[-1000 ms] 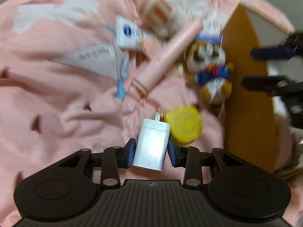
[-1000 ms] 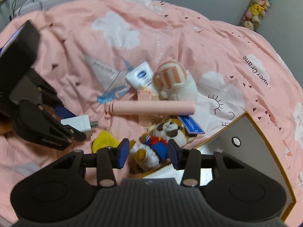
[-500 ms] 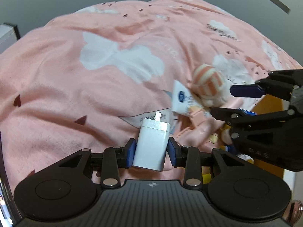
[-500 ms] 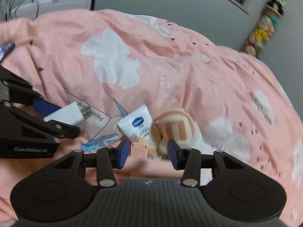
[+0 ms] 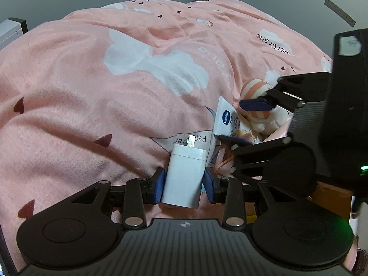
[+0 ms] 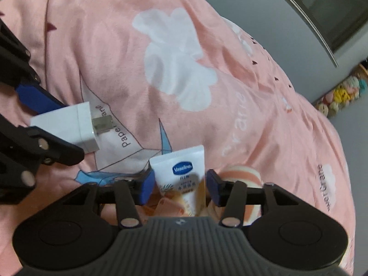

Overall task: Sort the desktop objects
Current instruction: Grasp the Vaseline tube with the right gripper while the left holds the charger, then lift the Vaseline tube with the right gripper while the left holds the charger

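Observation:
My left gripper (image 5: 184,184) is shut on a white charger plug (image 5: 185,176), prongs pointing forward, held above the pink bedspread. The plug also shows in the right wrist view (image 6: 66,125). My right gripper (image 6: 179,187) is open, its blue pads on either side of a white Vaseline tube (image 6: 181,174) that lies on the bedspread; the pads do not touch it. In the left wrist view the right gripper (image 5: 241,122) hangs over the tube (image 5: 226,117). A pink-and-white striped plush (image 5: 256,92) lies just right of the tube.
The pink bedspread (image 5: 115,96) with white cloud prints fills both views. A brown box edge (image 5: 331,197) shows at lower right behind the right gripper. Small plush toys (image 6: 340,94) hang by the grey wall.
Both grippers have moved forward over the bed. The right gripper has come down around the Vaseline tube. The tiger plush, pink stick and yellow disc have dropped out of view.

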`<state>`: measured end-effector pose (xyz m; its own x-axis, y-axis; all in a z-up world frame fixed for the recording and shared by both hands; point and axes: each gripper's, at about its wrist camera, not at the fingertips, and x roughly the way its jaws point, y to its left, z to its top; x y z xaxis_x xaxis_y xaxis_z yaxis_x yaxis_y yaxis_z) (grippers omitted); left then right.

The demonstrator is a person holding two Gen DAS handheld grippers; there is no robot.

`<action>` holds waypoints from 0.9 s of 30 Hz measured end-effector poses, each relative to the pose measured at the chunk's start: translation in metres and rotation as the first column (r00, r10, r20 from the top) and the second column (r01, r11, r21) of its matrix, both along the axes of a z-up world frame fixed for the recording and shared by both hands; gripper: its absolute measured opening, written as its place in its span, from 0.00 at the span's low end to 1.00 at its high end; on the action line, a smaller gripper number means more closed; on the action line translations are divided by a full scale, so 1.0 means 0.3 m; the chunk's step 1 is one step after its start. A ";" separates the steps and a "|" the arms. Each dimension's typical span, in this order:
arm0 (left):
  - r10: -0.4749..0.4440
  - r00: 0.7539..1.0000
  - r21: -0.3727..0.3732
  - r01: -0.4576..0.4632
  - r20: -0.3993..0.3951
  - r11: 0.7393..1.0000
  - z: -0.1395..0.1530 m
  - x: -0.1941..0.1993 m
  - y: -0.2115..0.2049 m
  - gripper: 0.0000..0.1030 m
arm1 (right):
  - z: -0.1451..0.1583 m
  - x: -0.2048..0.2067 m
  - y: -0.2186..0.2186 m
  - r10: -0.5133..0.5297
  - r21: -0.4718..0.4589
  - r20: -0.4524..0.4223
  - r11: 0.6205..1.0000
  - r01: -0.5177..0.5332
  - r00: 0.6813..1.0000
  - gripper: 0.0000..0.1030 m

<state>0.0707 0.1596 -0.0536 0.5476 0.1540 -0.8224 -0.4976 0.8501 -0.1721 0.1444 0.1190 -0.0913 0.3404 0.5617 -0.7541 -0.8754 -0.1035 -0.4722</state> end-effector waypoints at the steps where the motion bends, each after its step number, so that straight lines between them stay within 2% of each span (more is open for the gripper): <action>1: 0.001 1.000 -0.004 -0.001 0.002 1.000 -0.001 -0.001 0.002 0.40 | -0.007 -0.002 0.010 0.004 -0.006 0.007 1.000 -0.004 1.000 0.54; 5: 0.001 1.000 -0.015 -0.001 0.007 1.000 -0.006 -0.002 0.007 0.40 | -0.047 -0.014 0.043 0.025 -0.021 0.065 0.999 -0.024 0.998 0.54; 11: -0.001 1.000 -0.018 0.001 0.011 1.000 -0.008 -0.008 0.010 0.40 | -0.062 -0.015 0.062 0.008 -0.038 0.079 0.999 -0.005 0.997 0.53; 13: -0.004 1.000 -0.013 0.005 0.009 1.000 -0.009 -0.009 0.007 0.40 | -0.045 -0.007 0.053 -0.016 -0.017 0.080 1.000 0.018 0.997 0.46; 14: -0.006 1.000 -0.011 0.006 0.009 1.000 -0.010 -0.009 0.005 0.40 | -0.032 -0.002 0.047 -0.032 -0.002 0.072 0.999 0.032 0.997 0.22; 17: -0.007 1.000 -0.009 0.007 0.008 1.000 -0.011 -0.010 0.005 0.40 | 0.024 0.020 0.027 -0.097 0.047 0.024 0.994 0.095 0.995 0.14; 21: -0.007 1.000 -0.010 0.007 0.008 1.000 -0.009 -0.010 0.005 0.40 | 0.092 0.063 0.001 -0.179 0.103 -0.075 0.977 0.187 0.981 0.08; 27: -0.008 1.000 -0.003 0.008 0.005 1.000 -0.007 -0.009 0.003 0.40 | 0.215 0.058 -0.098 -0.232 0.219 -0.182 0.938 0.269 0.956 0.07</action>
